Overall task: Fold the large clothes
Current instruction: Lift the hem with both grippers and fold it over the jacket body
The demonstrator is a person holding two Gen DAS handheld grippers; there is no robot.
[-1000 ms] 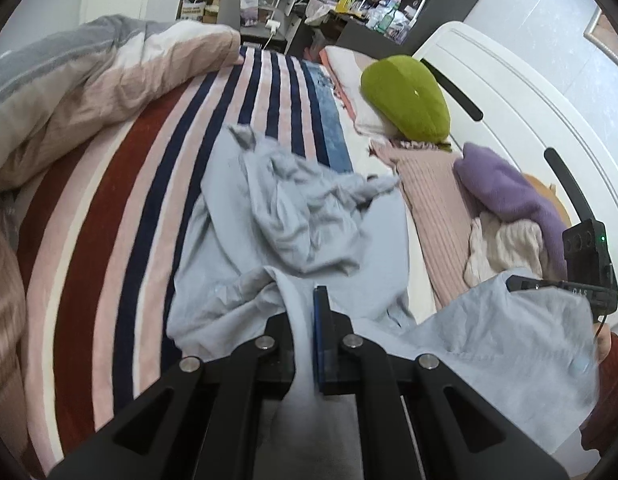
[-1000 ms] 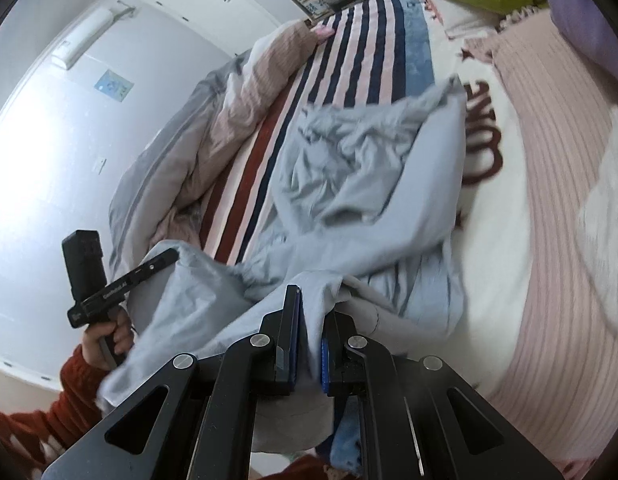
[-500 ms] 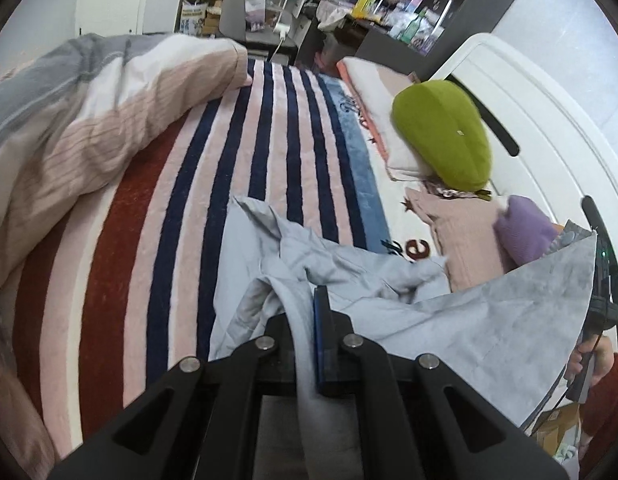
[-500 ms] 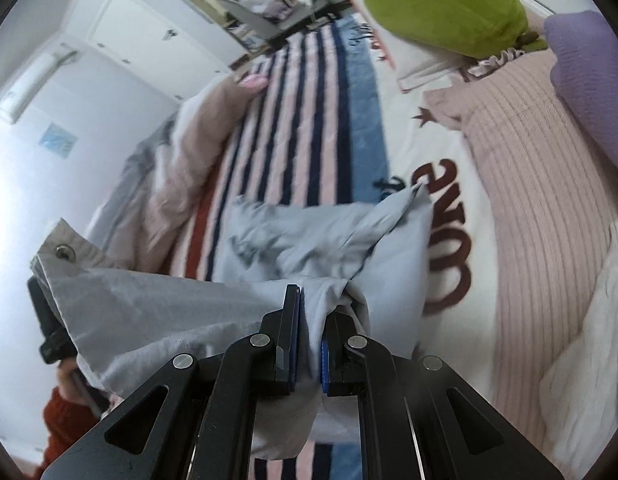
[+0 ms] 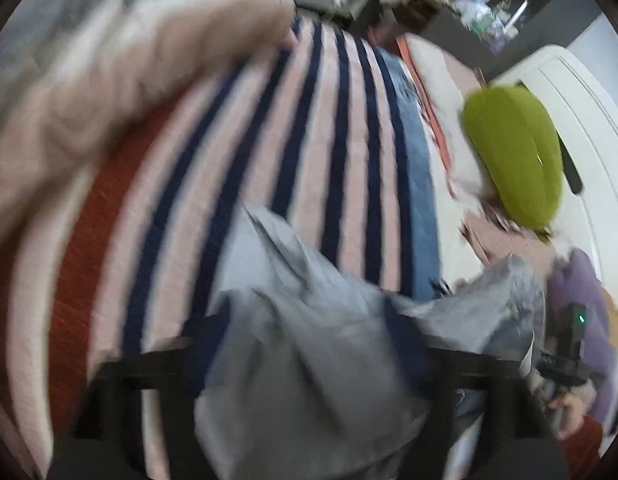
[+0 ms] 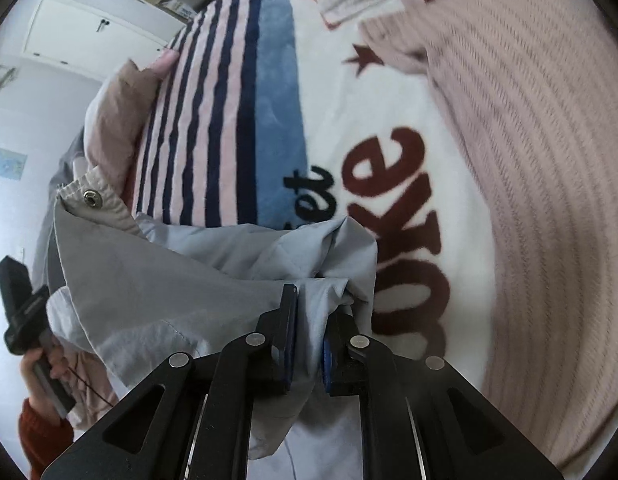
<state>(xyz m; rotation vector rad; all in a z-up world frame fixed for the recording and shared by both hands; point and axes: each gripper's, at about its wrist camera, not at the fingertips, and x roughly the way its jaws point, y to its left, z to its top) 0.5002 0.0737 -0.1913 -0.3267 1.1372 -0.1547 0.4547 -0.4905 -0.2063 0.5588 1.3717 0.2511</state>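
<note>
A large light grey-blue garment (image 5: 309,352) lies bunched over the striped bedspread (image 5: 237,160). In the blurred left wrist view my left gripper (image 5: 309,344) stands open, its fingers wide apart with the cloth draped loosely between them. In the right wrist view my right gripper (image 6: 311,336) is shut on a fold of the same garment (image 6: 181,288), held just above the bed. A collar corner with a metal snap (image 6: 90,196) sticks up at the left.
A green pillow (image 5: 513,156) and a purple cushion (image 5: 581,304) lie by the white headboard (image 5: 589,120). A pink ribbed blanket (image 6: 529,140) lies to the right, and a rolled duvet (image 5: 89,80) to the left. Cluttered shelves stand beyond the bed.
My left gripper has opened and let go of the garment. Both grippers have moved forward over the bed, and the garment has dropped lower.
</note>
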